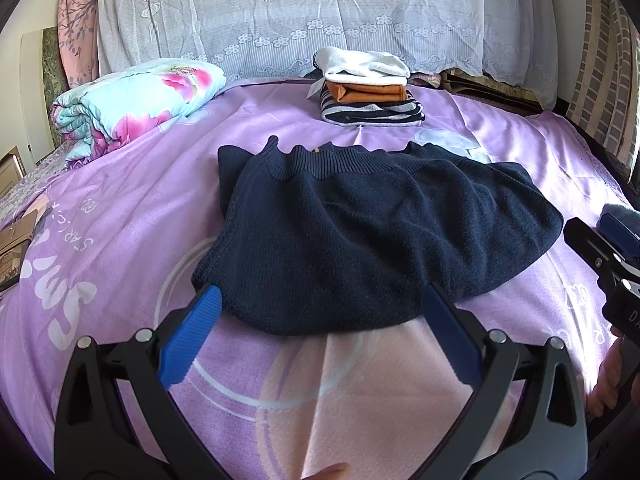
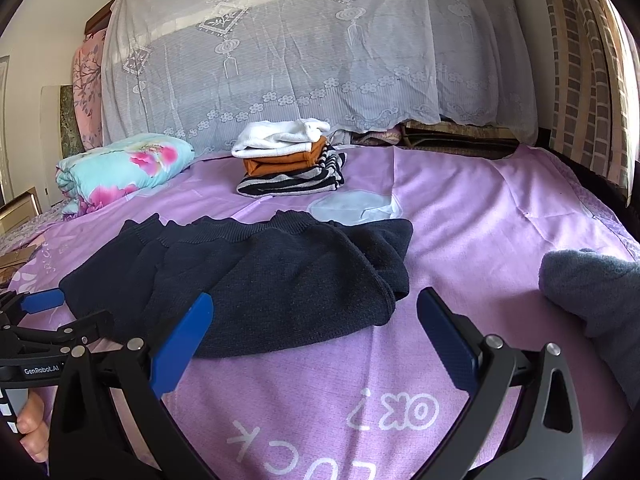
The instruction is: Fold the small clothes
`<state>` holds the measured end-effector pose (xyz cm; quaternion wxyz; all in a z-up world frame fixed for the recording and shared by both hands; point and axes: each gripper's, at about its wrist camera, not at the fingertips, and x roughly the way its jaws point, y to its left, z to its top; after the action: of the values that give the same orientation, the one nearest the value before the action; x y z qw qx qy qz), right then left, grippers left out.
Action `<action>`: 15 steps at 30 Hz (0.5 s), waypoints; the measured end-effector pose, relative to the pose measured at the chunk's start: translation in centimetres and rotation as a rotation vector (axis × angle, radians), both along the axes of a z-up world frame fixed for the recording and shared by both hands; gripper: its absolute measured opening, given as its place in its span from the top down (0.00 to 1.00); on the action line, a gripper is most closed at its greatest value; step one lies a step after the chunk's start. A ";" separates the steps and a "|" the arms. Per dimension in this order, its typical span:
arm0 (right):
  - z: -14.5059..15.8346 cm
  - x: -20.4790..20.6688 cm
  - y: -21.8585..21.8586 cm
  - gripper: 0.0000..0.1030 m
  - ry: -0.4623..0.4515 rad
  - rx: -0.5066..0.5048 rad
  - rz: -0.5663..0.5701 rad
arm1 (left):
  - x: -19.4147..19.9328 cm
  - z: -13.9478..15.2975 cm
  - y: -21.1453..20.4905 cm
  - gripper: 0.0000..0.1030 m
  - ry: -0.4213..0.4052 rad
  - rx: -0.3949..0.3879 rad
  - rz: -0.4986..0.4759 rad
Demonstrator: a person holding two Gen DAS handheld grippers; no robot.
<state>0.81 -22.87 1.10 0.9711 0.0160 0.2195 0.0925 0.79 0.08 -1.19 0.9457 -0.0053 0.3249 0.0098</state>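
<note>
While both tools hang over the purple bedspread [image 1: 120,208], everything turns on where the navy sweater [image 1: 360,232] lies, and it lies straight ahead of the left gripper [image 1: 320,328]. Its near hem sits right between those blue pads, which stand wide apart and hold nothing; the left pad's tip is at the hem's corner, the right pad's tip touches or just overlaps the cloth, hard to say which. The sweater runs long side to side, ribbed band on the far edge, partly folded by the look of the doubled layers.

Over to the right gripper [image 2: 316,340]: jaws spread wide too, empty, and the sweater [image 2: 248,276] lies ahead and off to its left, only its left pad overlapping the rounded near edge. Bare bedspread fills the rest of its gap. So the left hand is the better placed, squarely on the hem; the right needs to slide leftward to reach the other corner.

Beyond it, a stack of folded clothes [image 1: 368,92] waits near the lace-draped headboard [image 1: 280,20], well apart from the sweater. A grey garment [image 2: 592,292] sits off to the right. My read: next comes a pinch on the near hem and a fold away, toward the ribbed band.
</note>
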 end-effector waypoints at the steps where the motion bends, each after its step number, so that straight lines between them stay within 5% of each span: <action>1: 0.0 0.0 0.0 0.01 0.002 0.001 0.000 | 0.0 -0.1 0.1 0.02 0.000 -0.001 -0.001; 15: 0.0 0.1 -0.1 0.01 0.002 0.004 0.000 | -0.1 -0.6 0.1 0.02 0.007 0.004 0.001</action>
<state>0.87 -22.97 1.14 0.9708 0.0180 0.2205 0.0931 0.69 0.20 -1.77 0.9445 -0.0035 0.3283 0.0107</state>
